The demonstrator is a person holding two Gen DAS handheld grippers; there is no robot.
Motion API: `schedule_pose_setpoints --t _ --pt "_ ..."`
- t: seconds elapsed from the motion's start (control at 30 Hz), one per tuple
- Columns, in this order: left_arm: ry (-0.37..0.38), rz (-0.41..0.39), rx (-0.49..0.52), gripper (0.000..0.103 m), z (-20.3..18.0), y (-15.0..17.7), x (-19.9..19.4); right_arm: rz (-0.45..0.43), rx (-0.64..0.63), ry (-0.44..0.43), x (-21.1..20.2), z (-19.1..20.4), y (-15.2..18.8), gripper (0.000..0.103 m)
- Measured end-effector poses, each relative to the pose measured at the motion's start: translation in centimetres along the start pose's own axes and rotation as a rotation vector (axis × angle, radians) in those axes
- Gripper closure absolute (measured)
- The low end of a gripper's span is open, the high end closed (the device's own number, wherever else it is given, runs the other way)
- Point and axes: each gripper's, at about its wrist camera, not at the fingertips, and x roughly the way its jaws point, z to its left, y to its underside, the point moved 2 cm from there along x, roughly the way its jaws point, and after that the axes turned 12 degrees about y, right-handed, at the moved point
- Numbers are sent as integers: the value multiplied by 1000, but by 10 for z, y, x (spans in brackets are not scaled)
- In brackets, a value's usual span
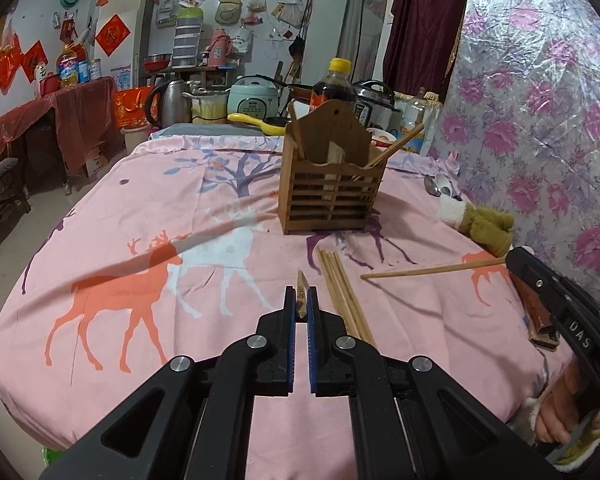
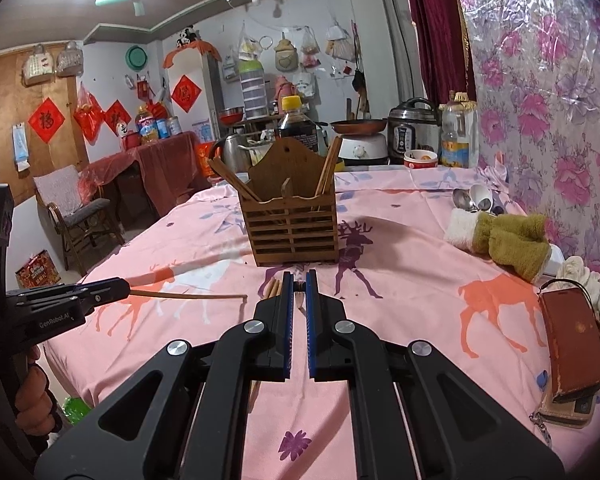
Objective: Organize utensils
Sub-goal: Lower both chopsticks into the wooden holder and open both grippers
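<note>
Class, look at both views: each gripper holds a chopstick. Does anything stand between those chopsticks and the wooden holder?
Nothing visible does. Only bare pink tablecloth lies between the left gripper, the right gripper and the wooden holder. The loose chopsticks lie flat on the cloth, below the path.

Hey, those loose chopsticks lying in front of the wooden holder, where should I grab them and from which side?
Take the loose chopsticks near their middle, coming down from above with the jaws crosswise. They lie flat, side by side, pointing toward the wooden holder, so an end-on approach would likely just push them.
</note>
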Motion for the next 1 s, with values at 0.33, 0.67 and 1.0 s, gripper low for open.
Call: schedule_pose_setpoints --t 0.33,0.67,1.0 --pt "51 -22 42 97 -17 -38 0 -54 -3 -19 -5 5 -25 97" --pt "69 -48 118 97 -39 -86 12 -60 4 -32 13 6 -56 97" --pt "55 -171 143 97 -48 -184 17 -149 28 -12 45 13 -143 97"
